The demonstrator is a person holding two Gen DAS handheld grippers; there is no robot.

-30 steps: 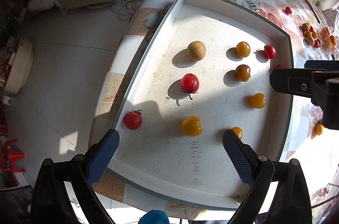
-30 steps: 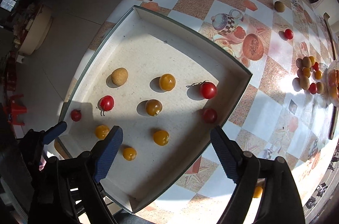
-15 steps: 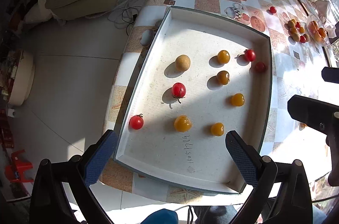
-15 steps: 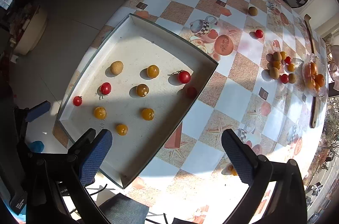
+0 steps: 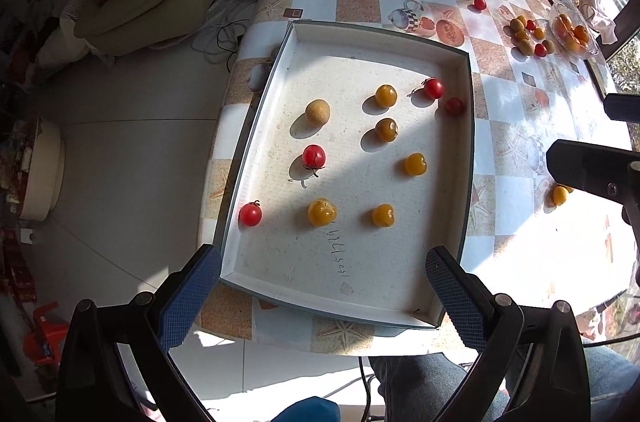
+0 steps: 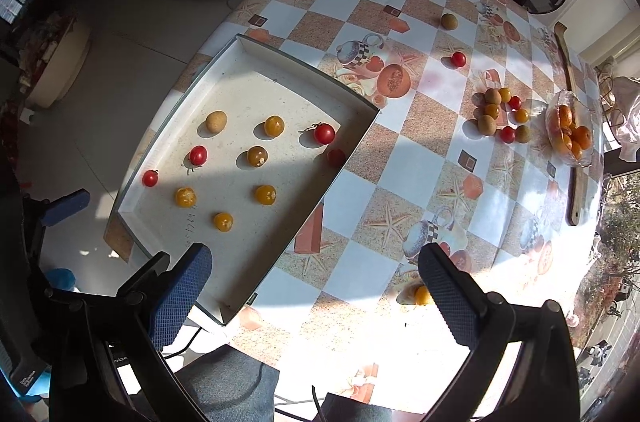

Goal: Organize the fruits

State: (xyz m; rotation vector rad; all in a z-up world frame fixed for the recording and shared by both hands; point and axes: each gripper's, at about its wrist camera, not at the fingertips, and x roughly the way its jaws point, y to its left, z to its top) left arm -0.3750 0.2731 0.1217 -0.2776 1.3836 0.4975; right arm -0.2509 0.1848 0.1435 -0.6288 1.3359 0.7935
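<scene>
A shallow white tray (image 5: 352, 298) (image 6: 280, 56) lies on the checked table and holds several red and yellow cherry tomatoes plus one tan fruit (image 5: 317, 111) (image 6: 216, 121). High above its near edge my left gripper (image 5: 322, 288) hangs open with nothing between its fingers. My right gripper (image 6: 316, 288) is open too and holds nothing, high over the table to the right of the tray. A loose yellow tomato (image 6: 422, 295) (image 5: 559, 195) lies on the table by the right gripper's right finger. A pile of small fruits (image 6: 500, 114) (image 5: 528, 34) sits further away.
A clear bowl of orange fruits (image 6: 570, 132) stands at the table's far right beside a wooden board (image 6: 576, 190). A single red tomato (image 6: 458, 58) and a brown fruit (image 6: 449, 21) lie apart on the cloth. The floor drops away left of the tray.
Both grippers have risen away from the tray, so more of the table shows. The right gripper has drifted right, off the tray. The fruits have not moved.
</scene>
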